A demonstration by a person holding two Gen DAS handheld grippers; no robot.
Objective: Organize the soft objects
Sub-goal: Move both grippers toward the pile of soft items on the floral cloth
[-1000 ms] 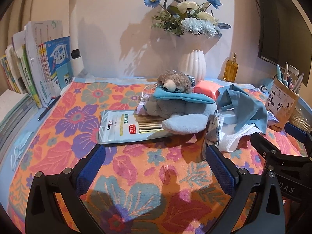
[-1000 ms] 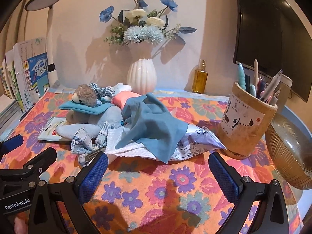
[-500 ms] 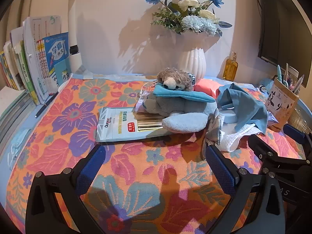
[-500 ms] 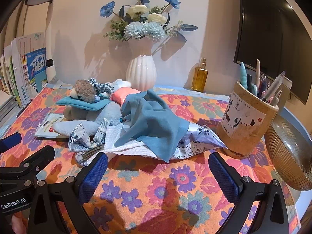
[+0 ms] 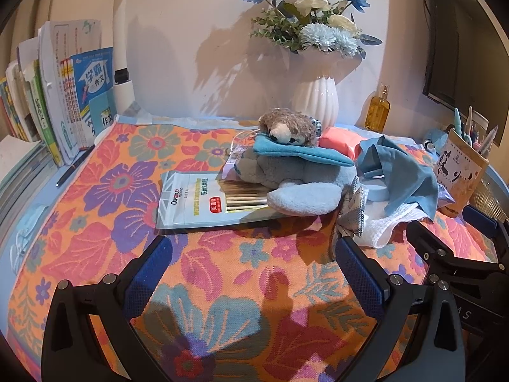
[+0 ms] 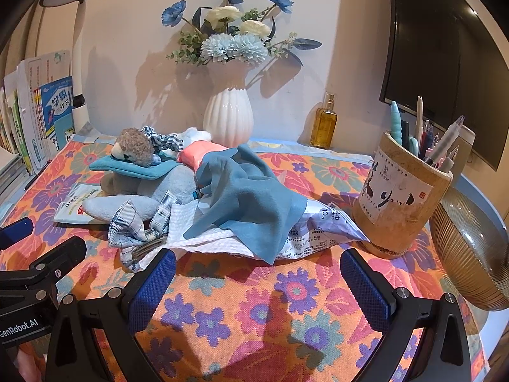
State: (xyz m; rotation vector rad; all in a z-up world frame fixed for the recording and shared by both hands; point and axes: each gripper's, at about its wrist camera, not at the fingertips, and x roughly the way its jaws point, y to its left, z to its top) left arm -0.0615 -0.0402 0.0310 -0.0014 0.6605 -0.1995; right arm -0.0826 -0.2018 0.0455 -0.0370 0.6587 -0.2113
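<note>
Right wrist view shows your right hand-held gripper spread wide and empty, just in front of the blue cloth. Your left hand-held gripper is spread too. Pull the cloth fast and the pen pot beside it could tip.

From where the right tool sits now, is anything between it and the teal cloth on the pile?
Nothing visible blocks it. The right tool is open, with only bare floral tablecloth between it and the teal cloth. The cloth's front corner drapes over a white towel and a printed packet, so a low grab could catch those.
</note>
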